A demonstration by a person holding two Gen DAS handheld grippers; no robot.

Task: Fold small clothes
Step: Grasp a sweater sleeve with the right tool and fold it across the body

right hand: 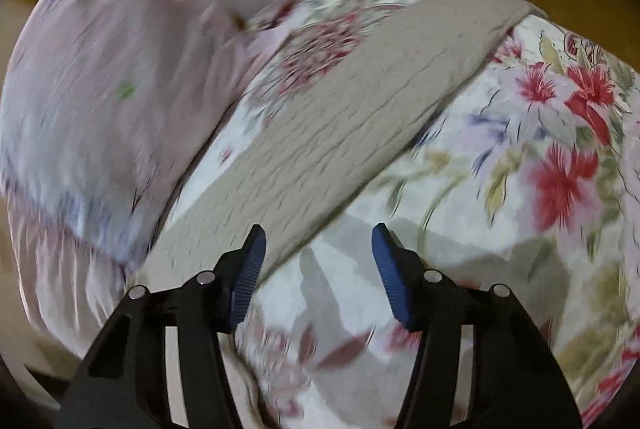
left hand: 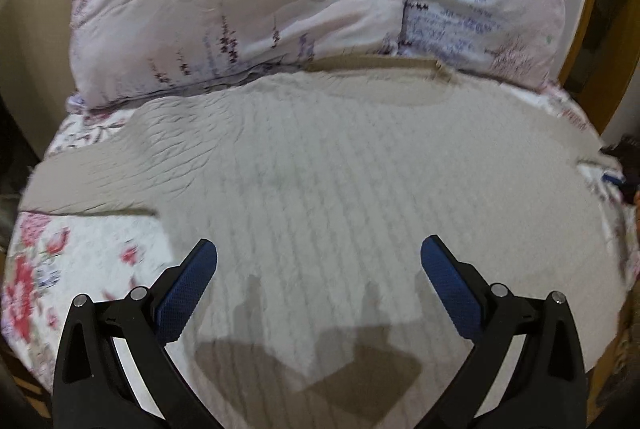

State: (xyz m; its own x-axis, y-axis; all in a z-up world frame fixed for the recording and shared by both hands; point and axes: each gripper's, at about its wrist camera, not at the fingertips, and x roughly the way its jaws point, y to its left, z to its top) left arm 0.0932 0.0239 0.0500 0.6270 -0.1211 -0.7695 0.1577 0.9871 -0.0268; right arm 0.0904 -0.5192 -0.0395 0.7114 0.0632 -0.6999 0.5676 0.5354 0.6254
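Note:
A beige ribbed knit garment [left hand: 328,165] lies spread flat on a floral bedsheet [left hand: 76,253]. My left gripper [left hand: 319,261] hovers open above its near part, holding nothing. In the right wrist view a long strip of the same beige garment [right hand: 360,117], likely a sleeve or folded edge, runs diagonally across the floral sheet [right hand: 540,157]. My right gripper [right hand: 319,249] is open and empty, just above the strip's near end, its left finger [right hand: 250,269] over the strip's edge.
A large pale pink patterned pillow [left hand: 256,9] lies along the far side of the bed, also seen blurred in the right wrist view [right hand: 104,89]. A wooden bed frame [left hand: 612,41] and white wall show beyond. The bed edge drops off at left and right.

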